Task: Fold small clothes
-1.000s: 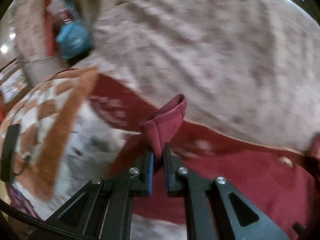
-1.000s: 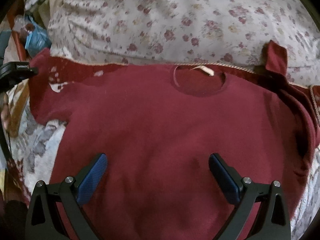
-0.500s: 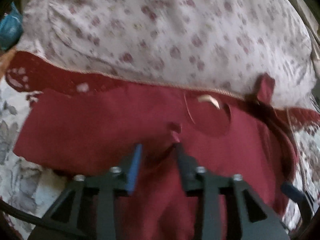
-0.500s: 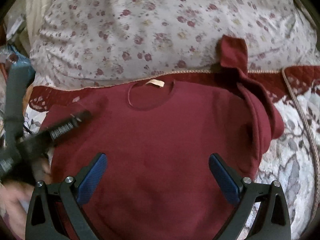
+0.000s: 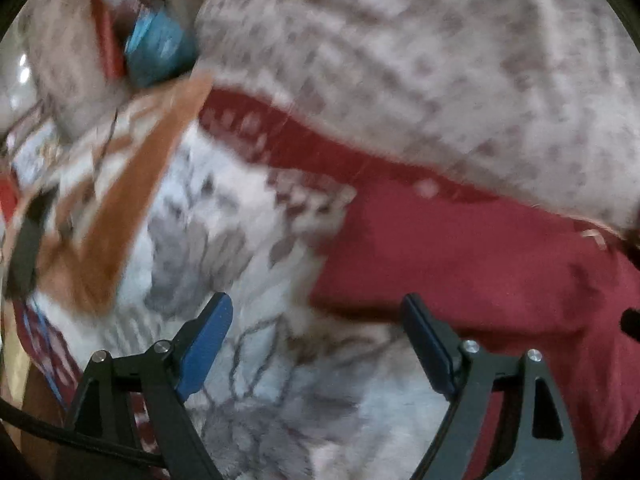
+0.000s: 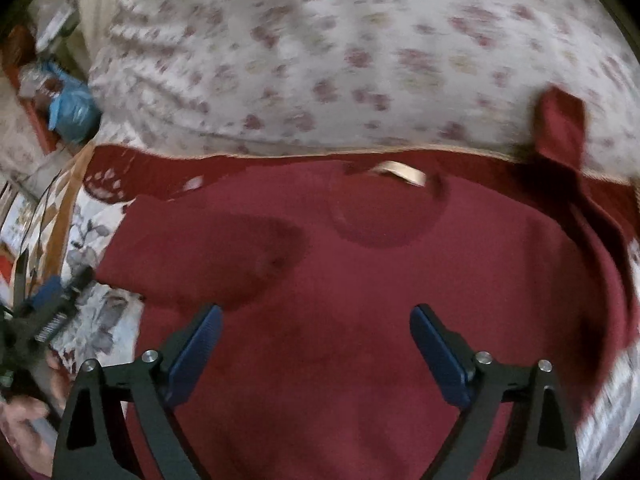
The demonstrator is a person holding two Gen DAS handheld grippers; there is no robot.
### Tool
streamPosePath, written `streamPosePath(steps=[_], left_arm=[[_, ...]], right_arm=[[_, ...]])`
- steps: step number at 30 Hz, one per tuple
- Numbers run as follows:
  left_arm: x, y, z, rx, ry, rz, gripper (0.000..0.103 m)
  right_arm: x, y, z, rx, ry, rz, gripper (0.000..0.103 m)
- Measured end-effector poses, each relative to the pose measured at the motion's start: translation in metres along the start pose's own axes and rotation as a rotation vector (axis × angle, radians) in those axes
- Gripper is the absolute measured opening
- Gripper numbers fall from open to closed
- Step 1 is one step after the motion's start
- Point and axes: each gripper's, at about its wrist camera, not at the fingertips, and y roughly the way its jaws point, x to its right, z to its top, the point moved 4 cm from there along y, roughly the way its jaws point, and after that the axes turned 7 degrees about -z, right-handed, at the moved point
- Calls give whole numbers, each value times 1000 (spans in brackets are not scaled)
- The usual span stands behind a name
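A dark red sweater (image 6: 360, 280) lies flat on the bed, neckline with a beige label (image 6: 400, 172) at the far side. Its left sleeve (image 6: 208, 256) is folded in over the chest; the right sleeve's cuff (image 6: 560, 128) sticks up against the pillow. My right gripper (image 6: 316, 344) is open and empty, low over the sweater's lower middle. My left gripper (image 5: 316, 340) is open and empty over the grey-patterned bedspread, just left of the sweater's edge (image 5: 460, 264). The left gripper also shows at the left edge of the right wrist view (image 6: 44, 312).
A large floral pillow (image 6: 340, 60) lies just behind the sweater. The bedspread (image 5: 260, 380) is white with grey leaves and a red border. A blue bag (image 5: 160, 48) and an orange-checked cloth (image 5: 120, 184) lie off to the far left.
My left gripper carried the left sleeve across the chest, let it go, opened wide and pulled back left off the sweater. My right gripper stayed open over the sweater.
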Motion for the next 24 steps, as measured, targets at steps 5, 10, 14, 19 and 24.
streamPosePath(steps=[5, 10, 14, 19, 24], left_arm=[[-11, 4, 13, 28, -52, 20, 85], [-25, 6, 16, 26, -106, 28, 85], [-31, 1, 19, 45, -144, 20, 85], [-20, 5, 16, 22, -99, 16, 85], [1, 1, 14, 36, -34, -12, 85]], right_arm=[[-41, 53, 6, -91, -42, 74, 35], [-52, 47, 12, 15, -119, 31, 11], [-25, -4, 31, 165, -111, -27, 10], [41, -47, 44, 237, -4, -154, 10], [97, -34, 31, 172, 65, -298, 10]])
